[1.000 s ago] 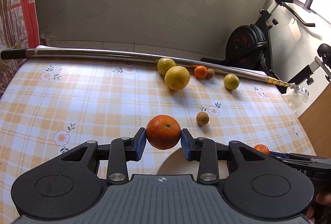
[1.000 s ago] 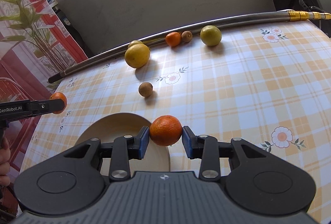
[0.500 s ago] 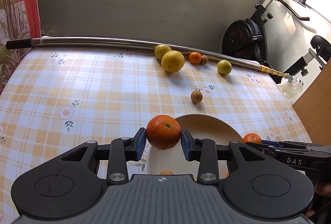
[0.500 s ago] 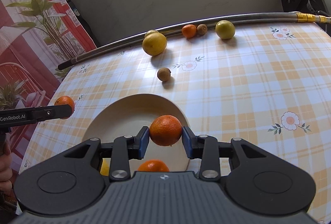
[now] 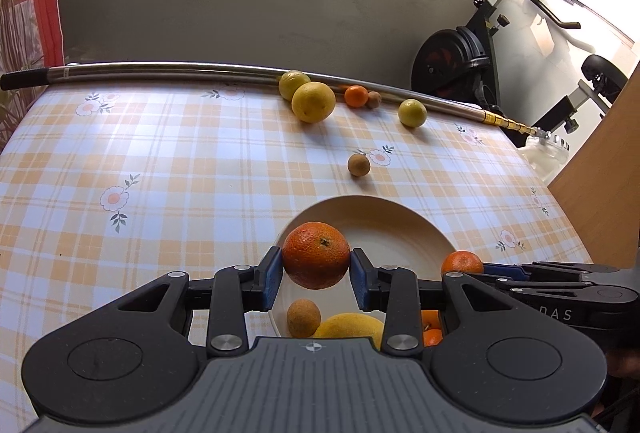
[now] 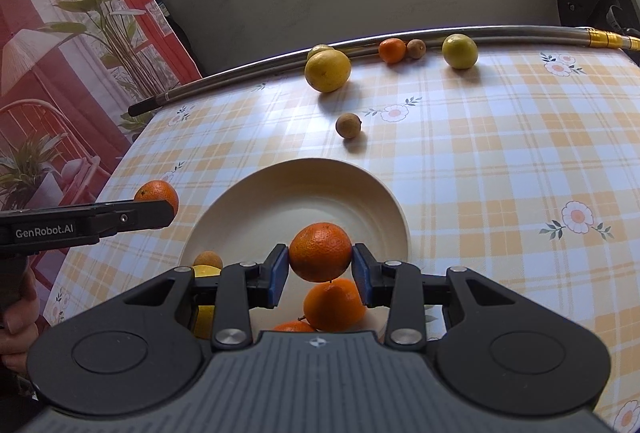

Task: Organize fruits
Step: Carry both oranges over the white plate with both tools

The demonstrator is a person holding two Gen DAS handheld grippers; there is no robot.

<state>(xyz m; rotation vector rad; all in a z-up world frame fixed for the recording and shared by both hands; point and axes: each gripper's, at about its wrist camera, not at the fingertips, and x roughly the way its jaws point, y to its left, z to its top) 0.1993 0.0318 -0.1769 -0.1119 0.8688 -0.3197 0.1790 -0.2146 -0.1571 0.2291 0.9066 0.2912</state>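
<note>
Orange fruit in both tongs: the left tongs (image 5: 316, 275) are clamped on a dark orange (image 5: 316, 255), blue pads (image 5: 273, 277) pressing its two sides, and the right tongs (image 6: 321, 275) are clamped on a second orange (image 6: 320, 251) the same way. Each fruit hangs above the cream plate (image 6: 360, 189), the left one over its near-left rim, the right one over the near part of the dish, likely so both can be let go into it

Plate already holds fruit at its near edge: another orange (image 6: 334, 303) directly under the right tongs' load, a small brown fruit (image 5: 303, 317) and a yellow one (image 5: 350, 325). The far half is bare. Dropping straight down would probably land fruit on fruit and let it roll

Loose on the checked tabletop (image 5: 160, 173): a brown fruit (image 5: 358, 164) just beyond the plate, well apart from a row against the metal pole (image 5: 160, 67) — a large yellow fruit (image 5: 313, 102), a small orange one (image 5: 356, 96), a greenish one (image 5: 412, 112). The two tongs sit close together and could crowd each other
</note>
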